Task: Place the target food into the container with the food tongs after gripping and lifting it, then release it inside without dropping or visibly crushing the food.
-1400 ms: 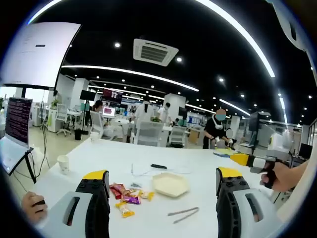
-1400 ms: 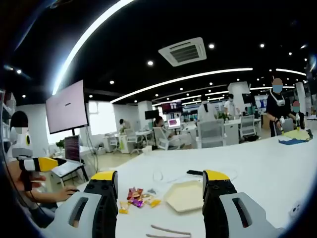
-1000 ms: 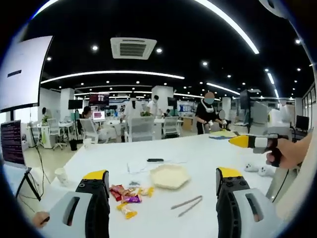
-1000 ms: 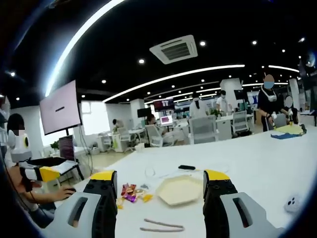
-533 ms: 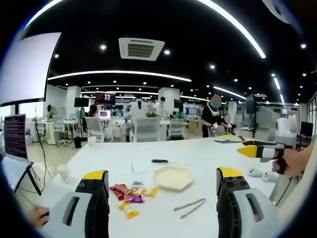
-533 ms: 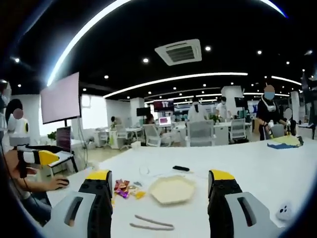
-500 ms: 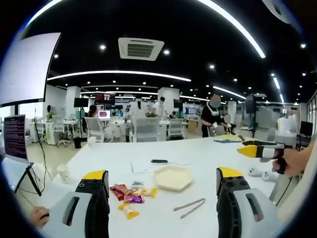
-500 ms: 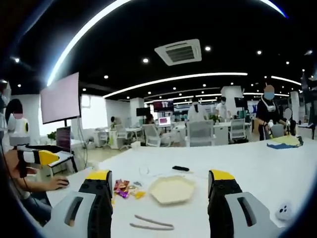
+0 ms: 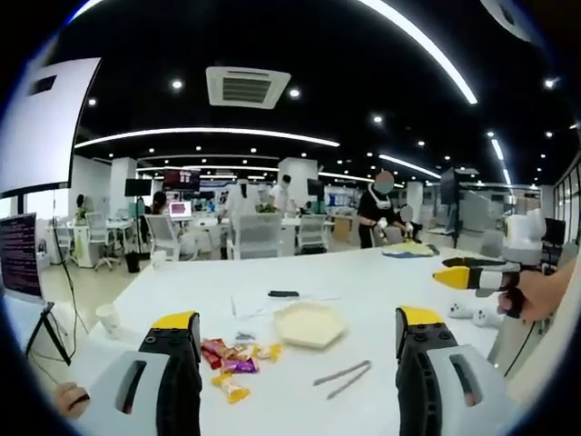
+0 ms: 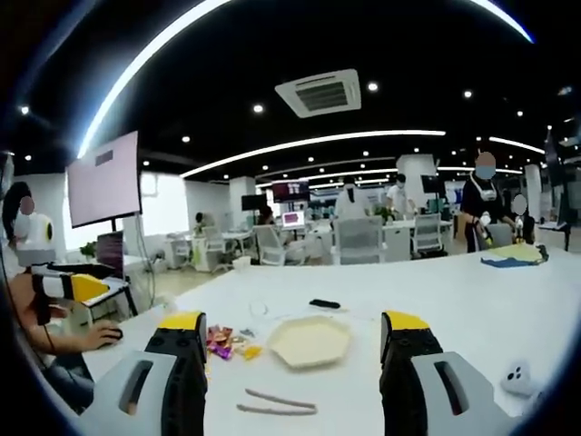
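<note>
both grippers hang above the white surface (image 9: 272, 400), nothing picked up yet. the left gripper (image 9: 295, 363) has its fingers wide apart and empty; the right gripper (image 10: 300, 363) the same. from the left: the pile of wrapped snacks (image 9: 232, 356), then the hexagonal container (image 9: 310, 324), with the food tongs (image 9: 339, 379) lying in front of it, untouched. i think the first step is to take the tongs by the handle end, gently. behind lie a black remote (image 9: 283, 293) and a paper cup (image 9: 109, 319), not in the way.
</note>
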A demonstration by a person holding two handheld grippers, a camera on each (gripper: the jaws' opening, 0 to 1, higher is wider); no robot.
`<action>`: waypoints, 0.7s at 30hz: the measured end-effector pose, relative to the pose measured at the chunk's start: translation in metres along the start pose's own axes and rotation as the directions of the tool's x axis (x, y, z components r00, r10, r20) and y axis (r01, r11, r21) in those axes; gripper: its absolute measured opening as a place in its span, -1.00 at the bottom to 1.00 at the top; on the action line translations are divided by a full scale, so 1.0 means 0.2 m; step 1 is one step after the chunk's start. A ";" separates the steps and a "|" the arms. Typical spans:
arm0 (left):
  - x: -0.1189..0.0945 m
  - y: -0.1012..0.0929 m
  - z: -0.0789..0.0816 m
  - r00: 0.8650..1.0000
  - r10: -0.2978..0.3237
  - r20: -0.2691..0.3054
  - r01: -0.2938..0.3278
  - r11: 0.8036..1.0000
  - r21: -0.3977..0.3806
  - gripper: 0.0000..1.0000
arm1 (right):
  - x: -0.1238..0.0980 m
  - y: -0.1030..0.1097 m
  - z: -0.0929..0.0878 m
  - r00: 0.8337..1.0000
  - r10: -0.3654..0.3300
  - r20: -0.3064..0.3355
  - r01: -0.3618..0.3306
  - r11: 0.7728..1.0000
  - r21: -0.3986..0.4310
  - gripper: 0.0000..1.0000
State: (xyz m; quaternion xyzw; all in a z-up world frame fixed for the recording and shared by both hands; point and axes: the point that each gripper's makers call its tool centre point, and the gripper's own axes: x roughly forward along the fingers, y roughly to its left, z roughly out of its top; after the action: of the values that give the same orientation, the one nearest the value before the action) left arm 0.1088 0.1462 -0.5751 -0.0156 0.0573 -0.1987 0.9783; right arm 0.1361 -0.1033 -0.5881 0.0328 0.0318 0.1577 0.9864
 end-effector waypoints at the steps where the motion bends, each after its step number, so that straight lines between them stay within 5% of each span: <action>1: 0.00 0.00 -0.01 1.000 -0.003 -0.002 0.003 1.000 -0.002 0.78 | 0.00 0.00 0.00 1.000 -0.003 0.002 0.003 1.000 0.000 0.59; 21: -0.01 -0.04 -0.09 0.997 -0.032 -0.063 0.033 0.999 0.017 0.67 | -0.04 -0.01 -0.01 1.000 -0.007 -0.019 0.007 1.000 -0.006 0.50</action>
State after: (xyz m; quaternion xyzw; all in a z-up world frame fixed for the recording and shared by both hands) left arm 0.1022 0.1394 -0.5924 -0.0014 0.0861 -0.2156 0.9727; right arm 0.1284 -0.1073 -0.5904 0.0281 0.0408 0.1548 0.9867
